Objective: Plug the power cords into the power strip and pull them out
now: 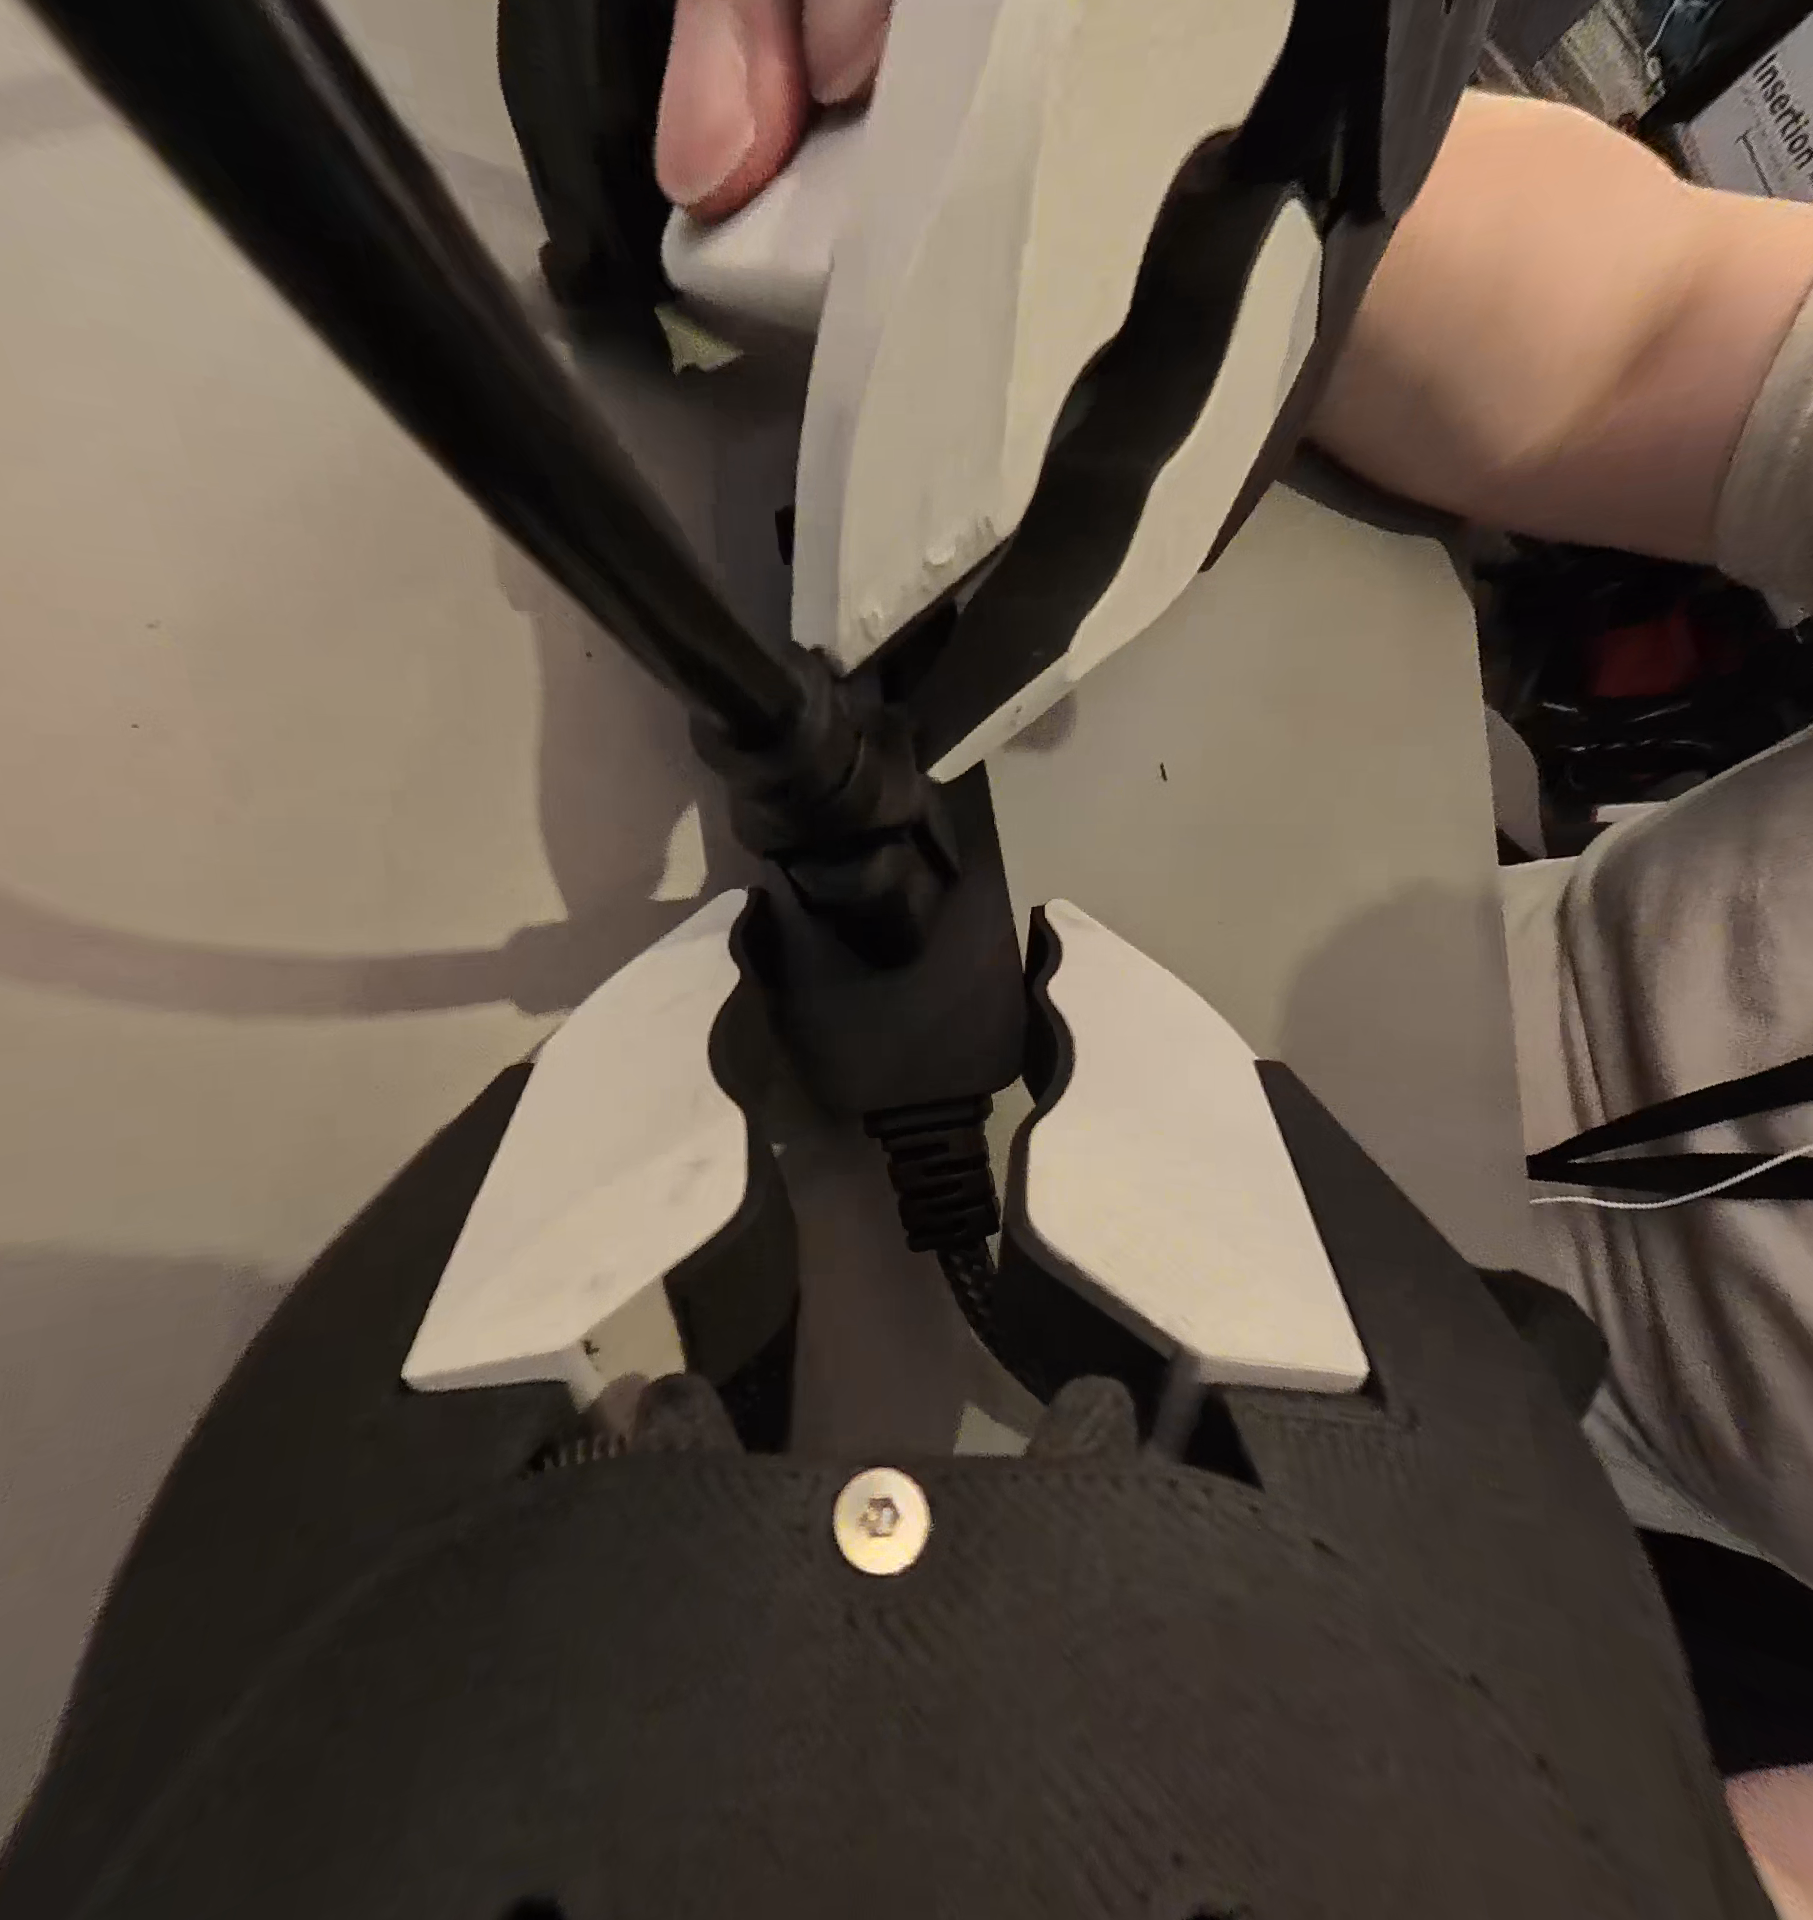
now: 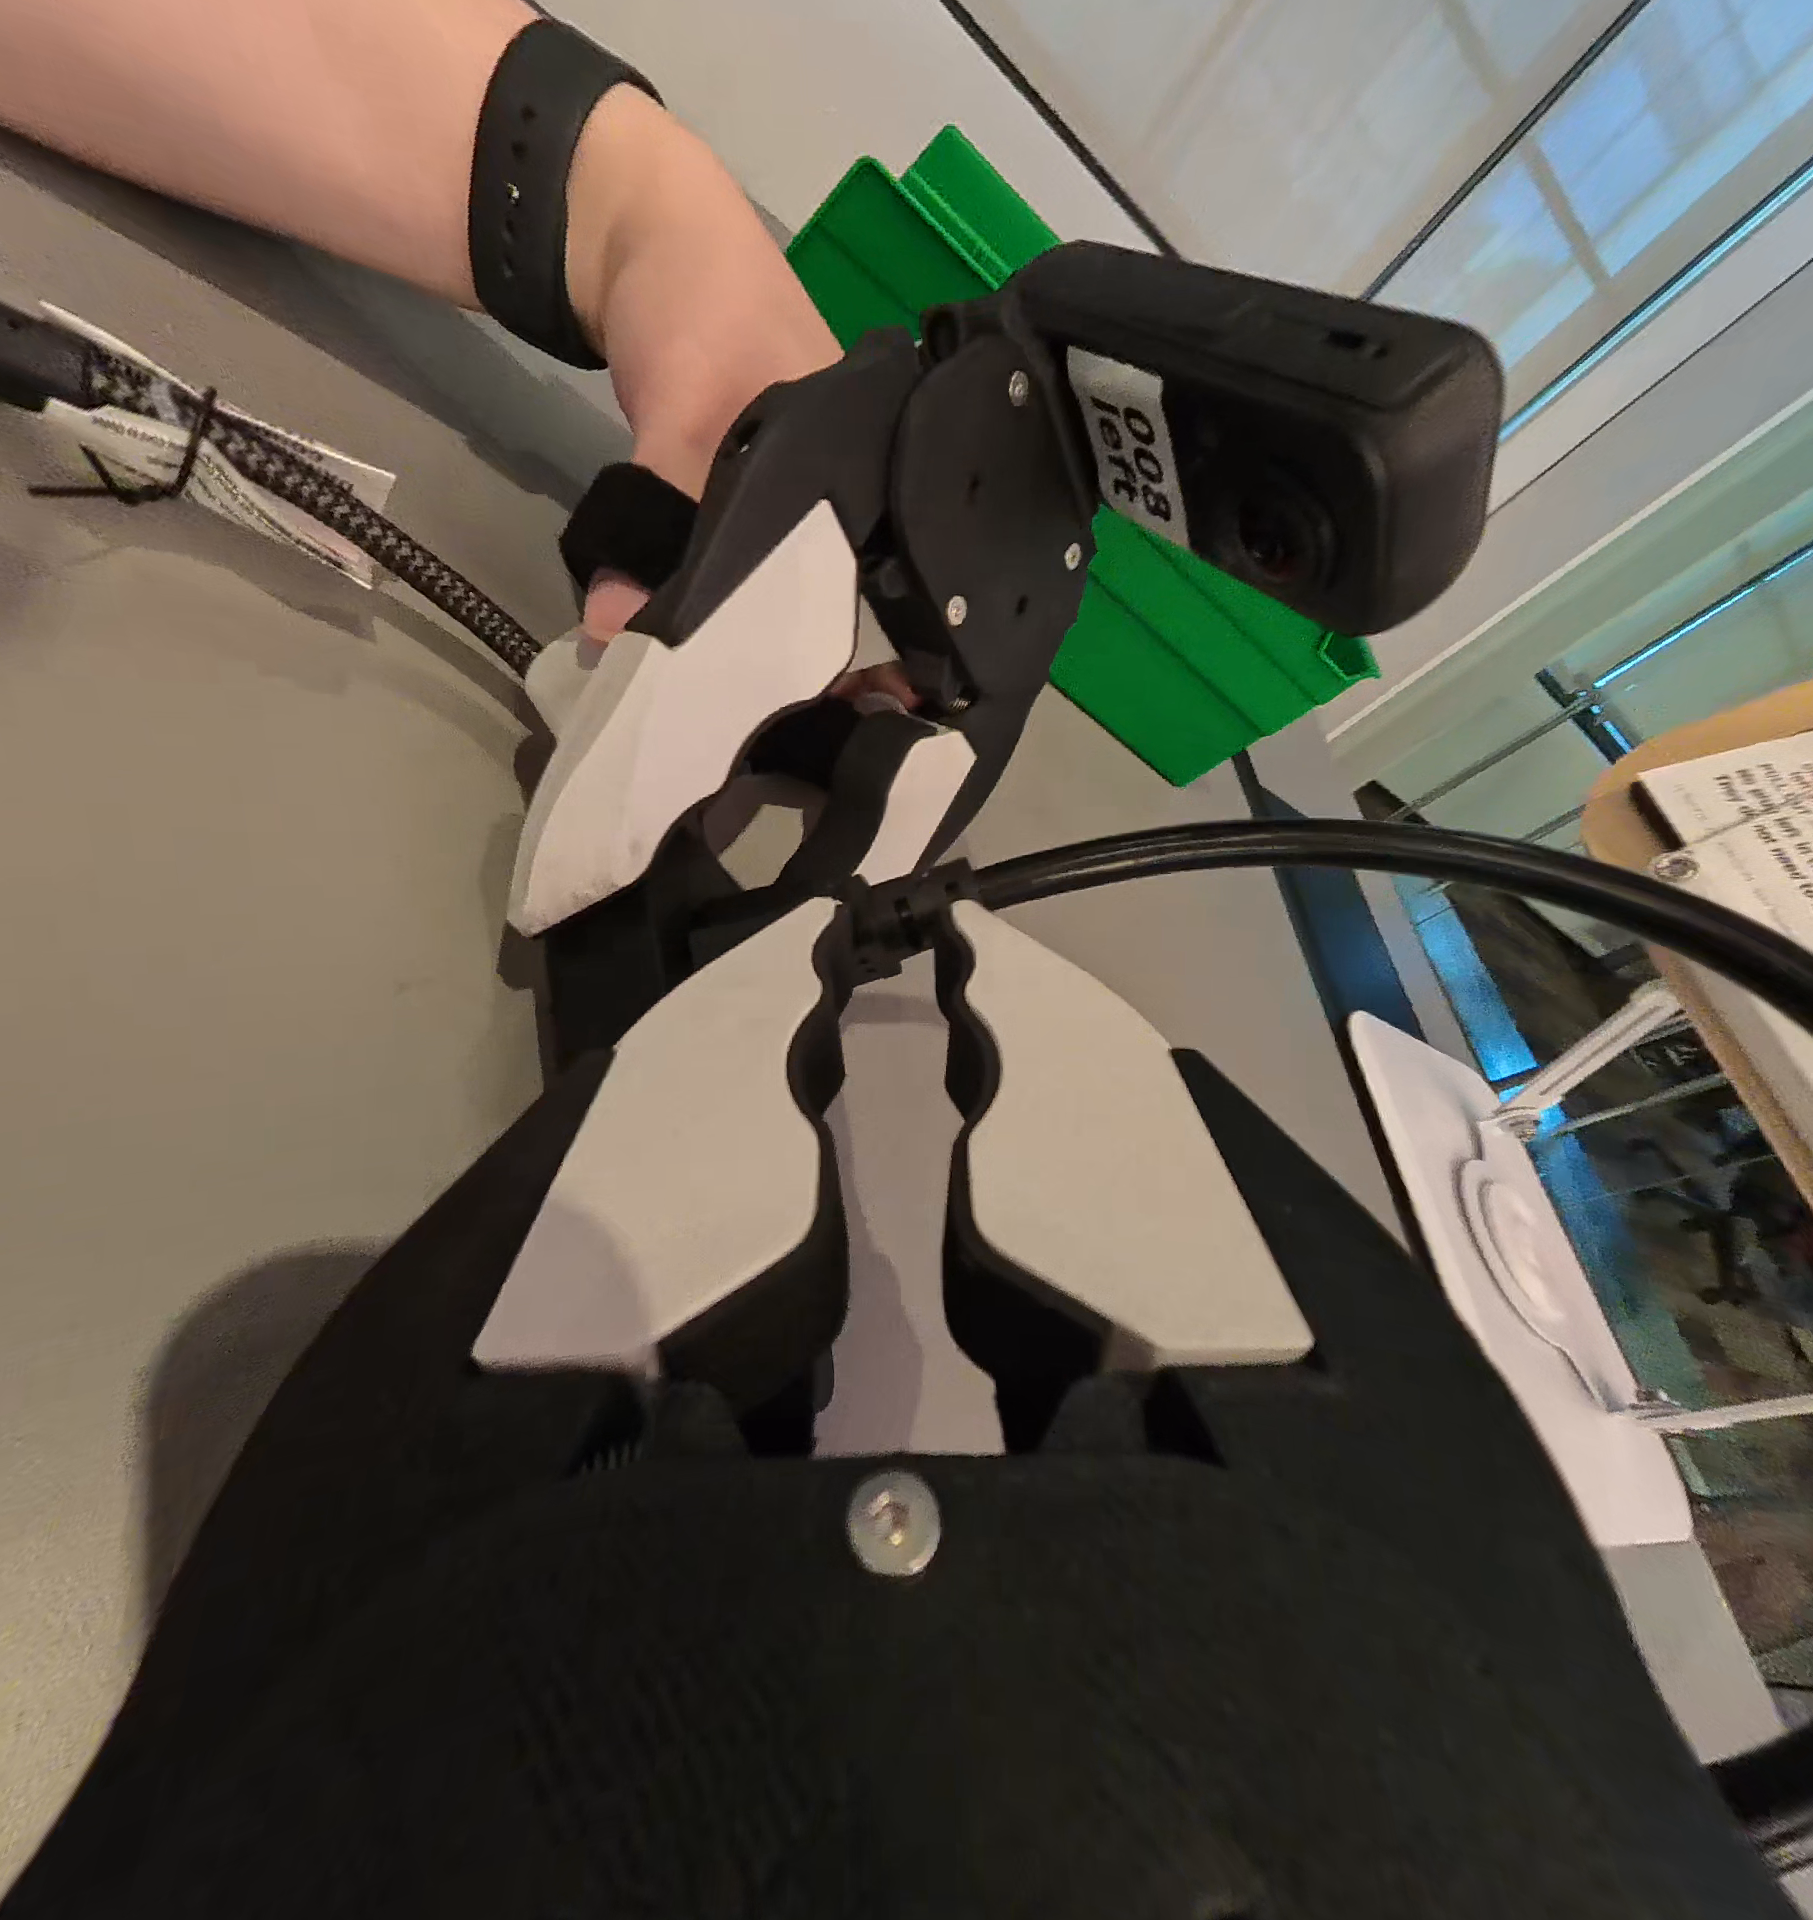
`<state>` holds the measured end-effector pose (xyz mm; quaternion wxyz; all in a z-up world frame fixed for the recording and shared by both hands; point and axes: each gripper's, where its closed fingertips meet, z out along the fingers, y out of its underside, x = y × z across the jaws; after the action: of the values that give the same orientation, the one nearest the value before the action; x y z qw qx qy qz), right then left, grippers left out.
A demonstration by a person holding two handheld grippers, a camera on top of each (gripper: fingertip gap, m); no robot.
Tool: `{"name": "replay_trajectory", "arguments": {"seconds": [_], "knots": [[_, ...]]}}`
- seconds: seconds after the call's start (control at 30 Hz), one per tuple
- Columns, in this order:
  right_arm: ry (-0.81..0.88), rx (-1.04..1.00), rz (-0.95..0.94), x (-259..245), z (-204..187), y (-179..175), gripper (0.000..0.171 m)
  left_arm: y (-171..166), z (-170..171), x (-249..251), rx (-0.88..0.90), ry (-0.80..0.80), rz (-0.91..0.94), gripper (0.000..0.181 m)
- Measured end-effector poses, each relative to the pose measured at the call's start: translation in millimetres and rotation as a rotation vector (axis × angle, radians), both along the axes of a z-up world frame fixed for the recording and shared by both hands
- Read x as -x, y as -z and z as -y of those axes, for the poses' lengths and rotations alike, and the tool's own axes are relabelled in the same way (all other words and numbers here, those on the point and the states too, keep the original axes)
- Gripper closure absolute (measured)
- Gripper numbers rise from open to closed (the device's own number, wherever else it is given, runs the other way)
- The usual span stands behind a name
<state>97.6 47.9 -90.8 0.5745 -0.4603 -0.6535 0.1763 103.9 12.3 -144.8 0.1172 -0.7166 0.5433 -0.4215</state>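
Note:
In the left wrist view my left gripper [image 1: 886, 935] is shut on a small black power strip [image 1: 881, 1023]. The strip's braided cable [image 1: 959, 1278] runs back toward the camera. My right gripper [image 1: 881, 717] comes in from above, shut on the black plug [image 1: 829, 790] of a thick power cord [image 1: 362, 312]. The plug meets the strip's far end; how deep it sits is hidden. In the right wrist view my right gripper [image 2: 891, 925] pinches the plug [image 2: 881, 935], and the cord [image 2: 1401, 862] arcs off to the right. The left gripper [image 2: 715, 873] is just beyond it.
A grey table [image 2: 206, 935] lies below. The braided cable [image 2: 414, 551] carries a paper tag [image 2: 216, 447] at the left. A green bin [image 2: 1172, 665] stands behind the left gripper. A white stand [image 2: 1504, 1247] and a sign holder with paper [image 2: 1764, 831] are at the right. A person's forearm [image 1: 1556, 364] crosses the upper right. My right fingertips sit around 6 cm from my left ones.

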Motion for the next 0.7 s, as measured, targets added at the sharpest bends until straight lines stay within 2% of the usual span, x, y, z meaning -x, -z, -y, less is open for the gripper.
{"name": "replay_trajectory", "arguments": {"seconds": [0.17, 0.7], "knots": [[0.009, -0.113, 0.015, 1.8, 0.0, 1.8, 0.159, -0.3, -1.1, -0.7, 0.030, -0.006, -0.008, 0.136], [0.093, -0.040, -0.032, 3.2, -4.6, 4.5, 0.164, 2.1, -5.7, -1.5, -0.076, -0.032, -0.007, 0.135]]}}
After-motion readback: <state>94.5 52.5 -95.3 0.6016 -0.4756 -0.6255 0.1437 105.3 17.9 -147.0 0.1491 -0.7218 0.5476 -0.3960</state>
